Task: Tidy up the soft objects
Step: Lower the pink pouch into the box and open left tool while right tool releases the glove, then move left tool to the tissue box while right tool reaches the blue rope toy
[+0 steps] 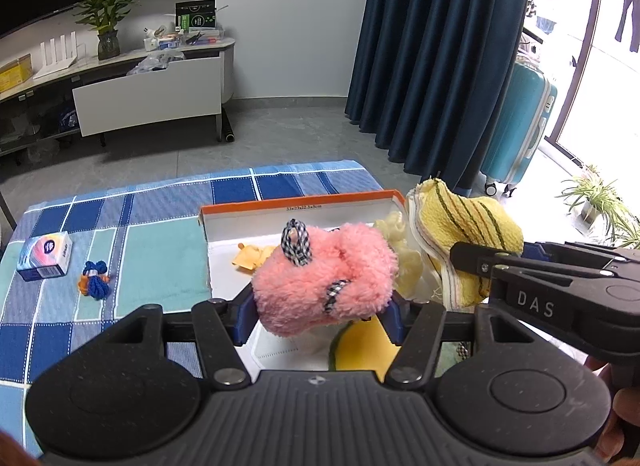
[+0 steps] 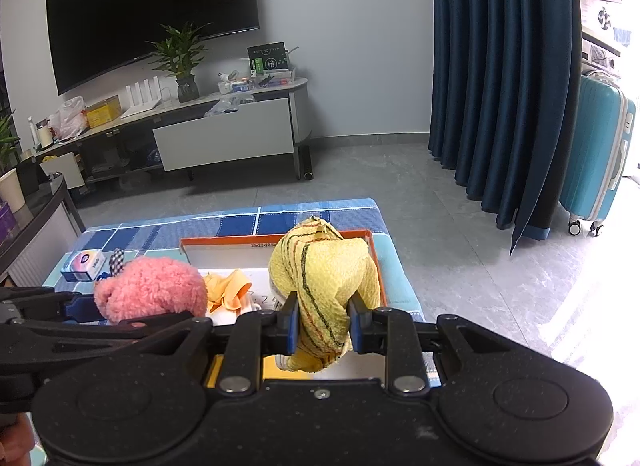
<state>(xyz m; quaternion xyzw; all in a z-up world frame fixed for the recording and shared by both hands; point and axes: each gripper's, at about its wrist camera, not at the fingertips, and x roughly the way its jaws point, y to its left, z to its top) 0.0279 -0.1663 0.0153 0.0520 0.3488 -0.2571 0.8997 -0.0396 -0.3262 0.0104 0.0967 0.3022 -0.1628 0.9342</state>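
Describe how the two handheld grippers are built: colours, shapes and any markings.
Both are matte black plastic. The left gripper has a ribbed central body, two round discs at its sides, linkage arms with silver pivot bolts, and blue finger pads. The right gripper is built the same, with blue-edged pads; seen from the left camera, its side carries raised letters "DAS". No cables or sleeves are visible.

A fluffy pink plush [image 1: 324, 278] with checked loops sits squeezed between the left fingers [image 1: 244, 316], held above the box [image 1: 280, 211]. A bunched yellow cloth [image 2: 324, 290] (thin dark stripes) is pinched between the right fingers [image 2: 289, 322], its top flopped forward beyond them. Below and ahead of both fingers, the white orange-rimmed box holds pale yellow and orange soft pieces [image 1: 250, 258].
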